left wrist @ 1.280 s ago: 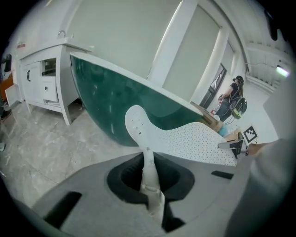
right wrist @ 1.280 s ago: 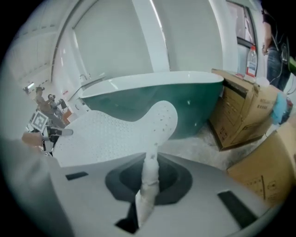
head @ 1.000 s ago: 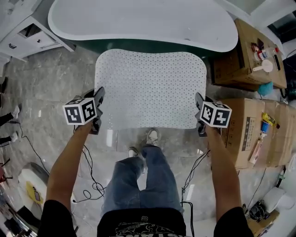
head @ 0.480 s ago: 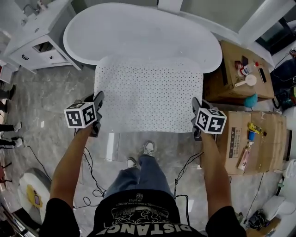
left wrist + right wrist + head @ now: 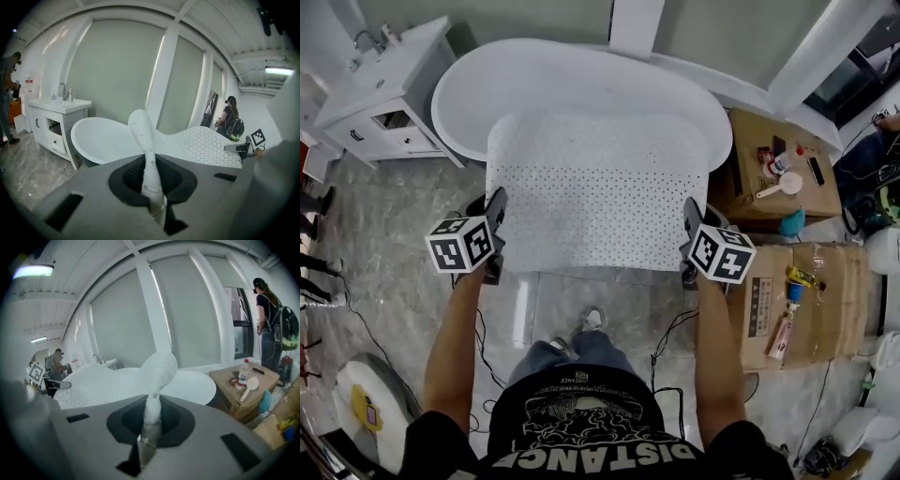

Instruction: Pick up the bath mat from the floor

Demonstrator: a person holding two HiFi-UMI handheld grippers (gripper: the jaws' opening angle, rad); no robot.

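The white perforated bath mat (image 5: pixel 598 192) hangs stretched in the air between my two grippers, its far part over the bathtub's near rim. My left gripper (image 5: pixel 495 234) is shut on the mat's near left corner, and the pinched edge (image 5: pixel 146 154) stands up between the jaws in the left gripper view. My right gripper (image 5: pixel 689 246) is shut on the near right corner; there the mat's edge (image 5: pixel 154 385) rises from the jaws. Both grippers are level with each other, about chest height above the floor.
A white bathtub (image 5: pixel 572 84) lies straight ahead. A white vanity cabinet (image 5: pixel 380 103) stands at the left. Cardboard boxes (image 5: pixel 778 178) with bottles and small items are at the right. Cables (image 5: pixel 487 347) trail on the marble floor near the person's feet. A person (image 5: pixel 269 319) stands by the window.
Both grippers have carried the mat forward, and its far part now overlaps the tub's rim. The person has stepped closer to the tub.
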